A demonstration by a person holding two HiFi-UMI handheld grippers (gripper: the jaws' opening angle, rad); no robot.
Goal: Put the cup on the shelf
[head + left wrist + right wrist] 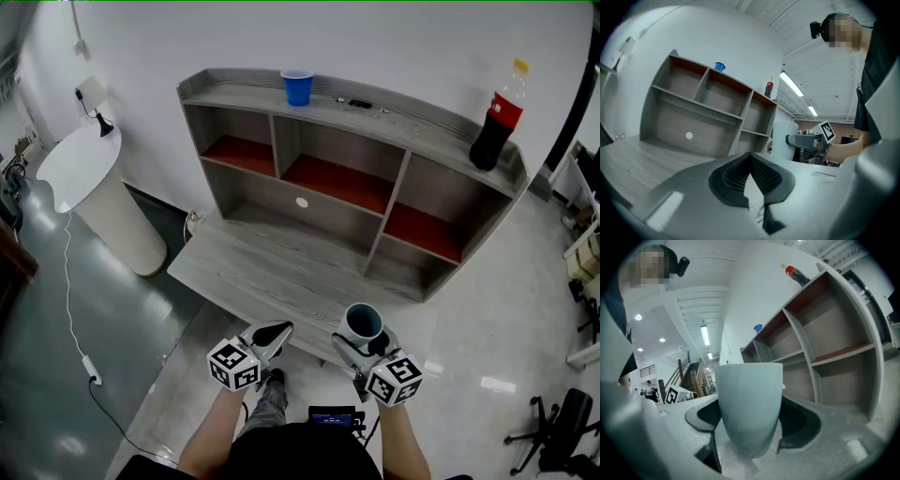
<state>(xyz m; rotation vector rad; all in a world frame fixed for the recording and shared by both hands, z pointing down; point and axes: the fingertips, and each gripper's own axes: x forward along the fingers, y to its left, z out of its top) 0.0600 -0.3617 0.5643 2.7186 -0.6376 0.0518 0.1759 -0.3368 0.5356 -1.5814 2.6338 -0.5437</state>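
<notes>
While the right gripper [364,339] clasped the cup [362,321] above the near board [244,272] and the left gripper [273,332] was closed on nothing, carrying it level to the far shelf [412,131] seemed best.

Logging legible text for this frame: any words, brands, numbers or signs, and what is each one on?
No text can be read.
Bottle, red label: print too blurred to read.
Small screen at the person's waist: too small to read.
Left marker cube and right marker cube: black-and-white square patterns only, no letters.
</notes>
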